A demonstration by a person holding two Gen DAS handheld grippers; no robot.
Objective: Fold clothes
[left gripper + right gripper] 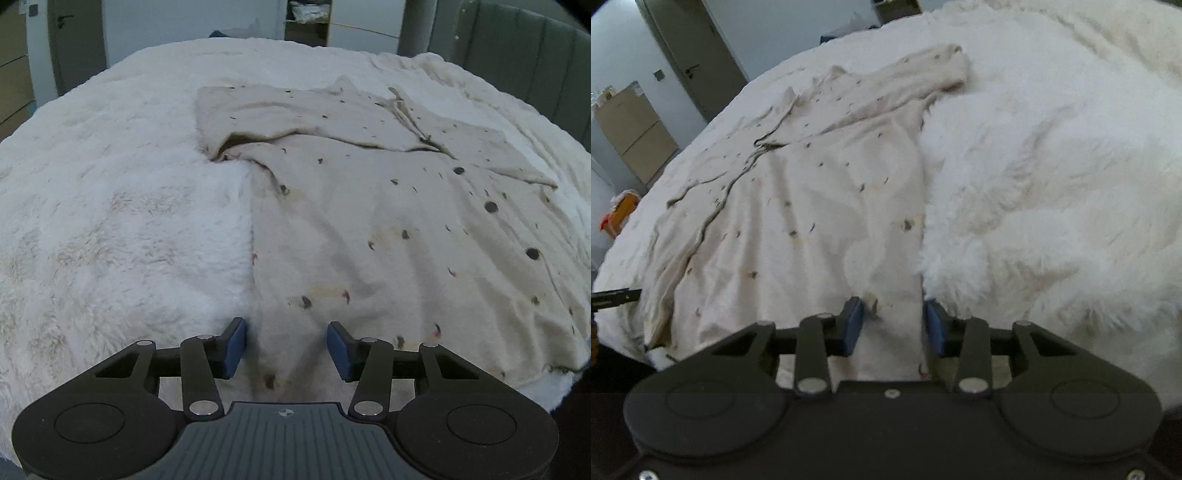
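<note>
The spotted buttoned shirt (369, 206) was spread on the fleecy bed (110, 221), its near hem straddled by both hand-held grippers, left (286, 347) and right (894, 325), fingers apart, nothing pinched

I hold my left claw (286, 347) and my right claw (894, 325) low, both with blue pads spread apart.

A fluffy white blanket (110, 221) covers the bed, with a grey door (698, 55) and a beige cabinet (635, 129) beyond.
</note>
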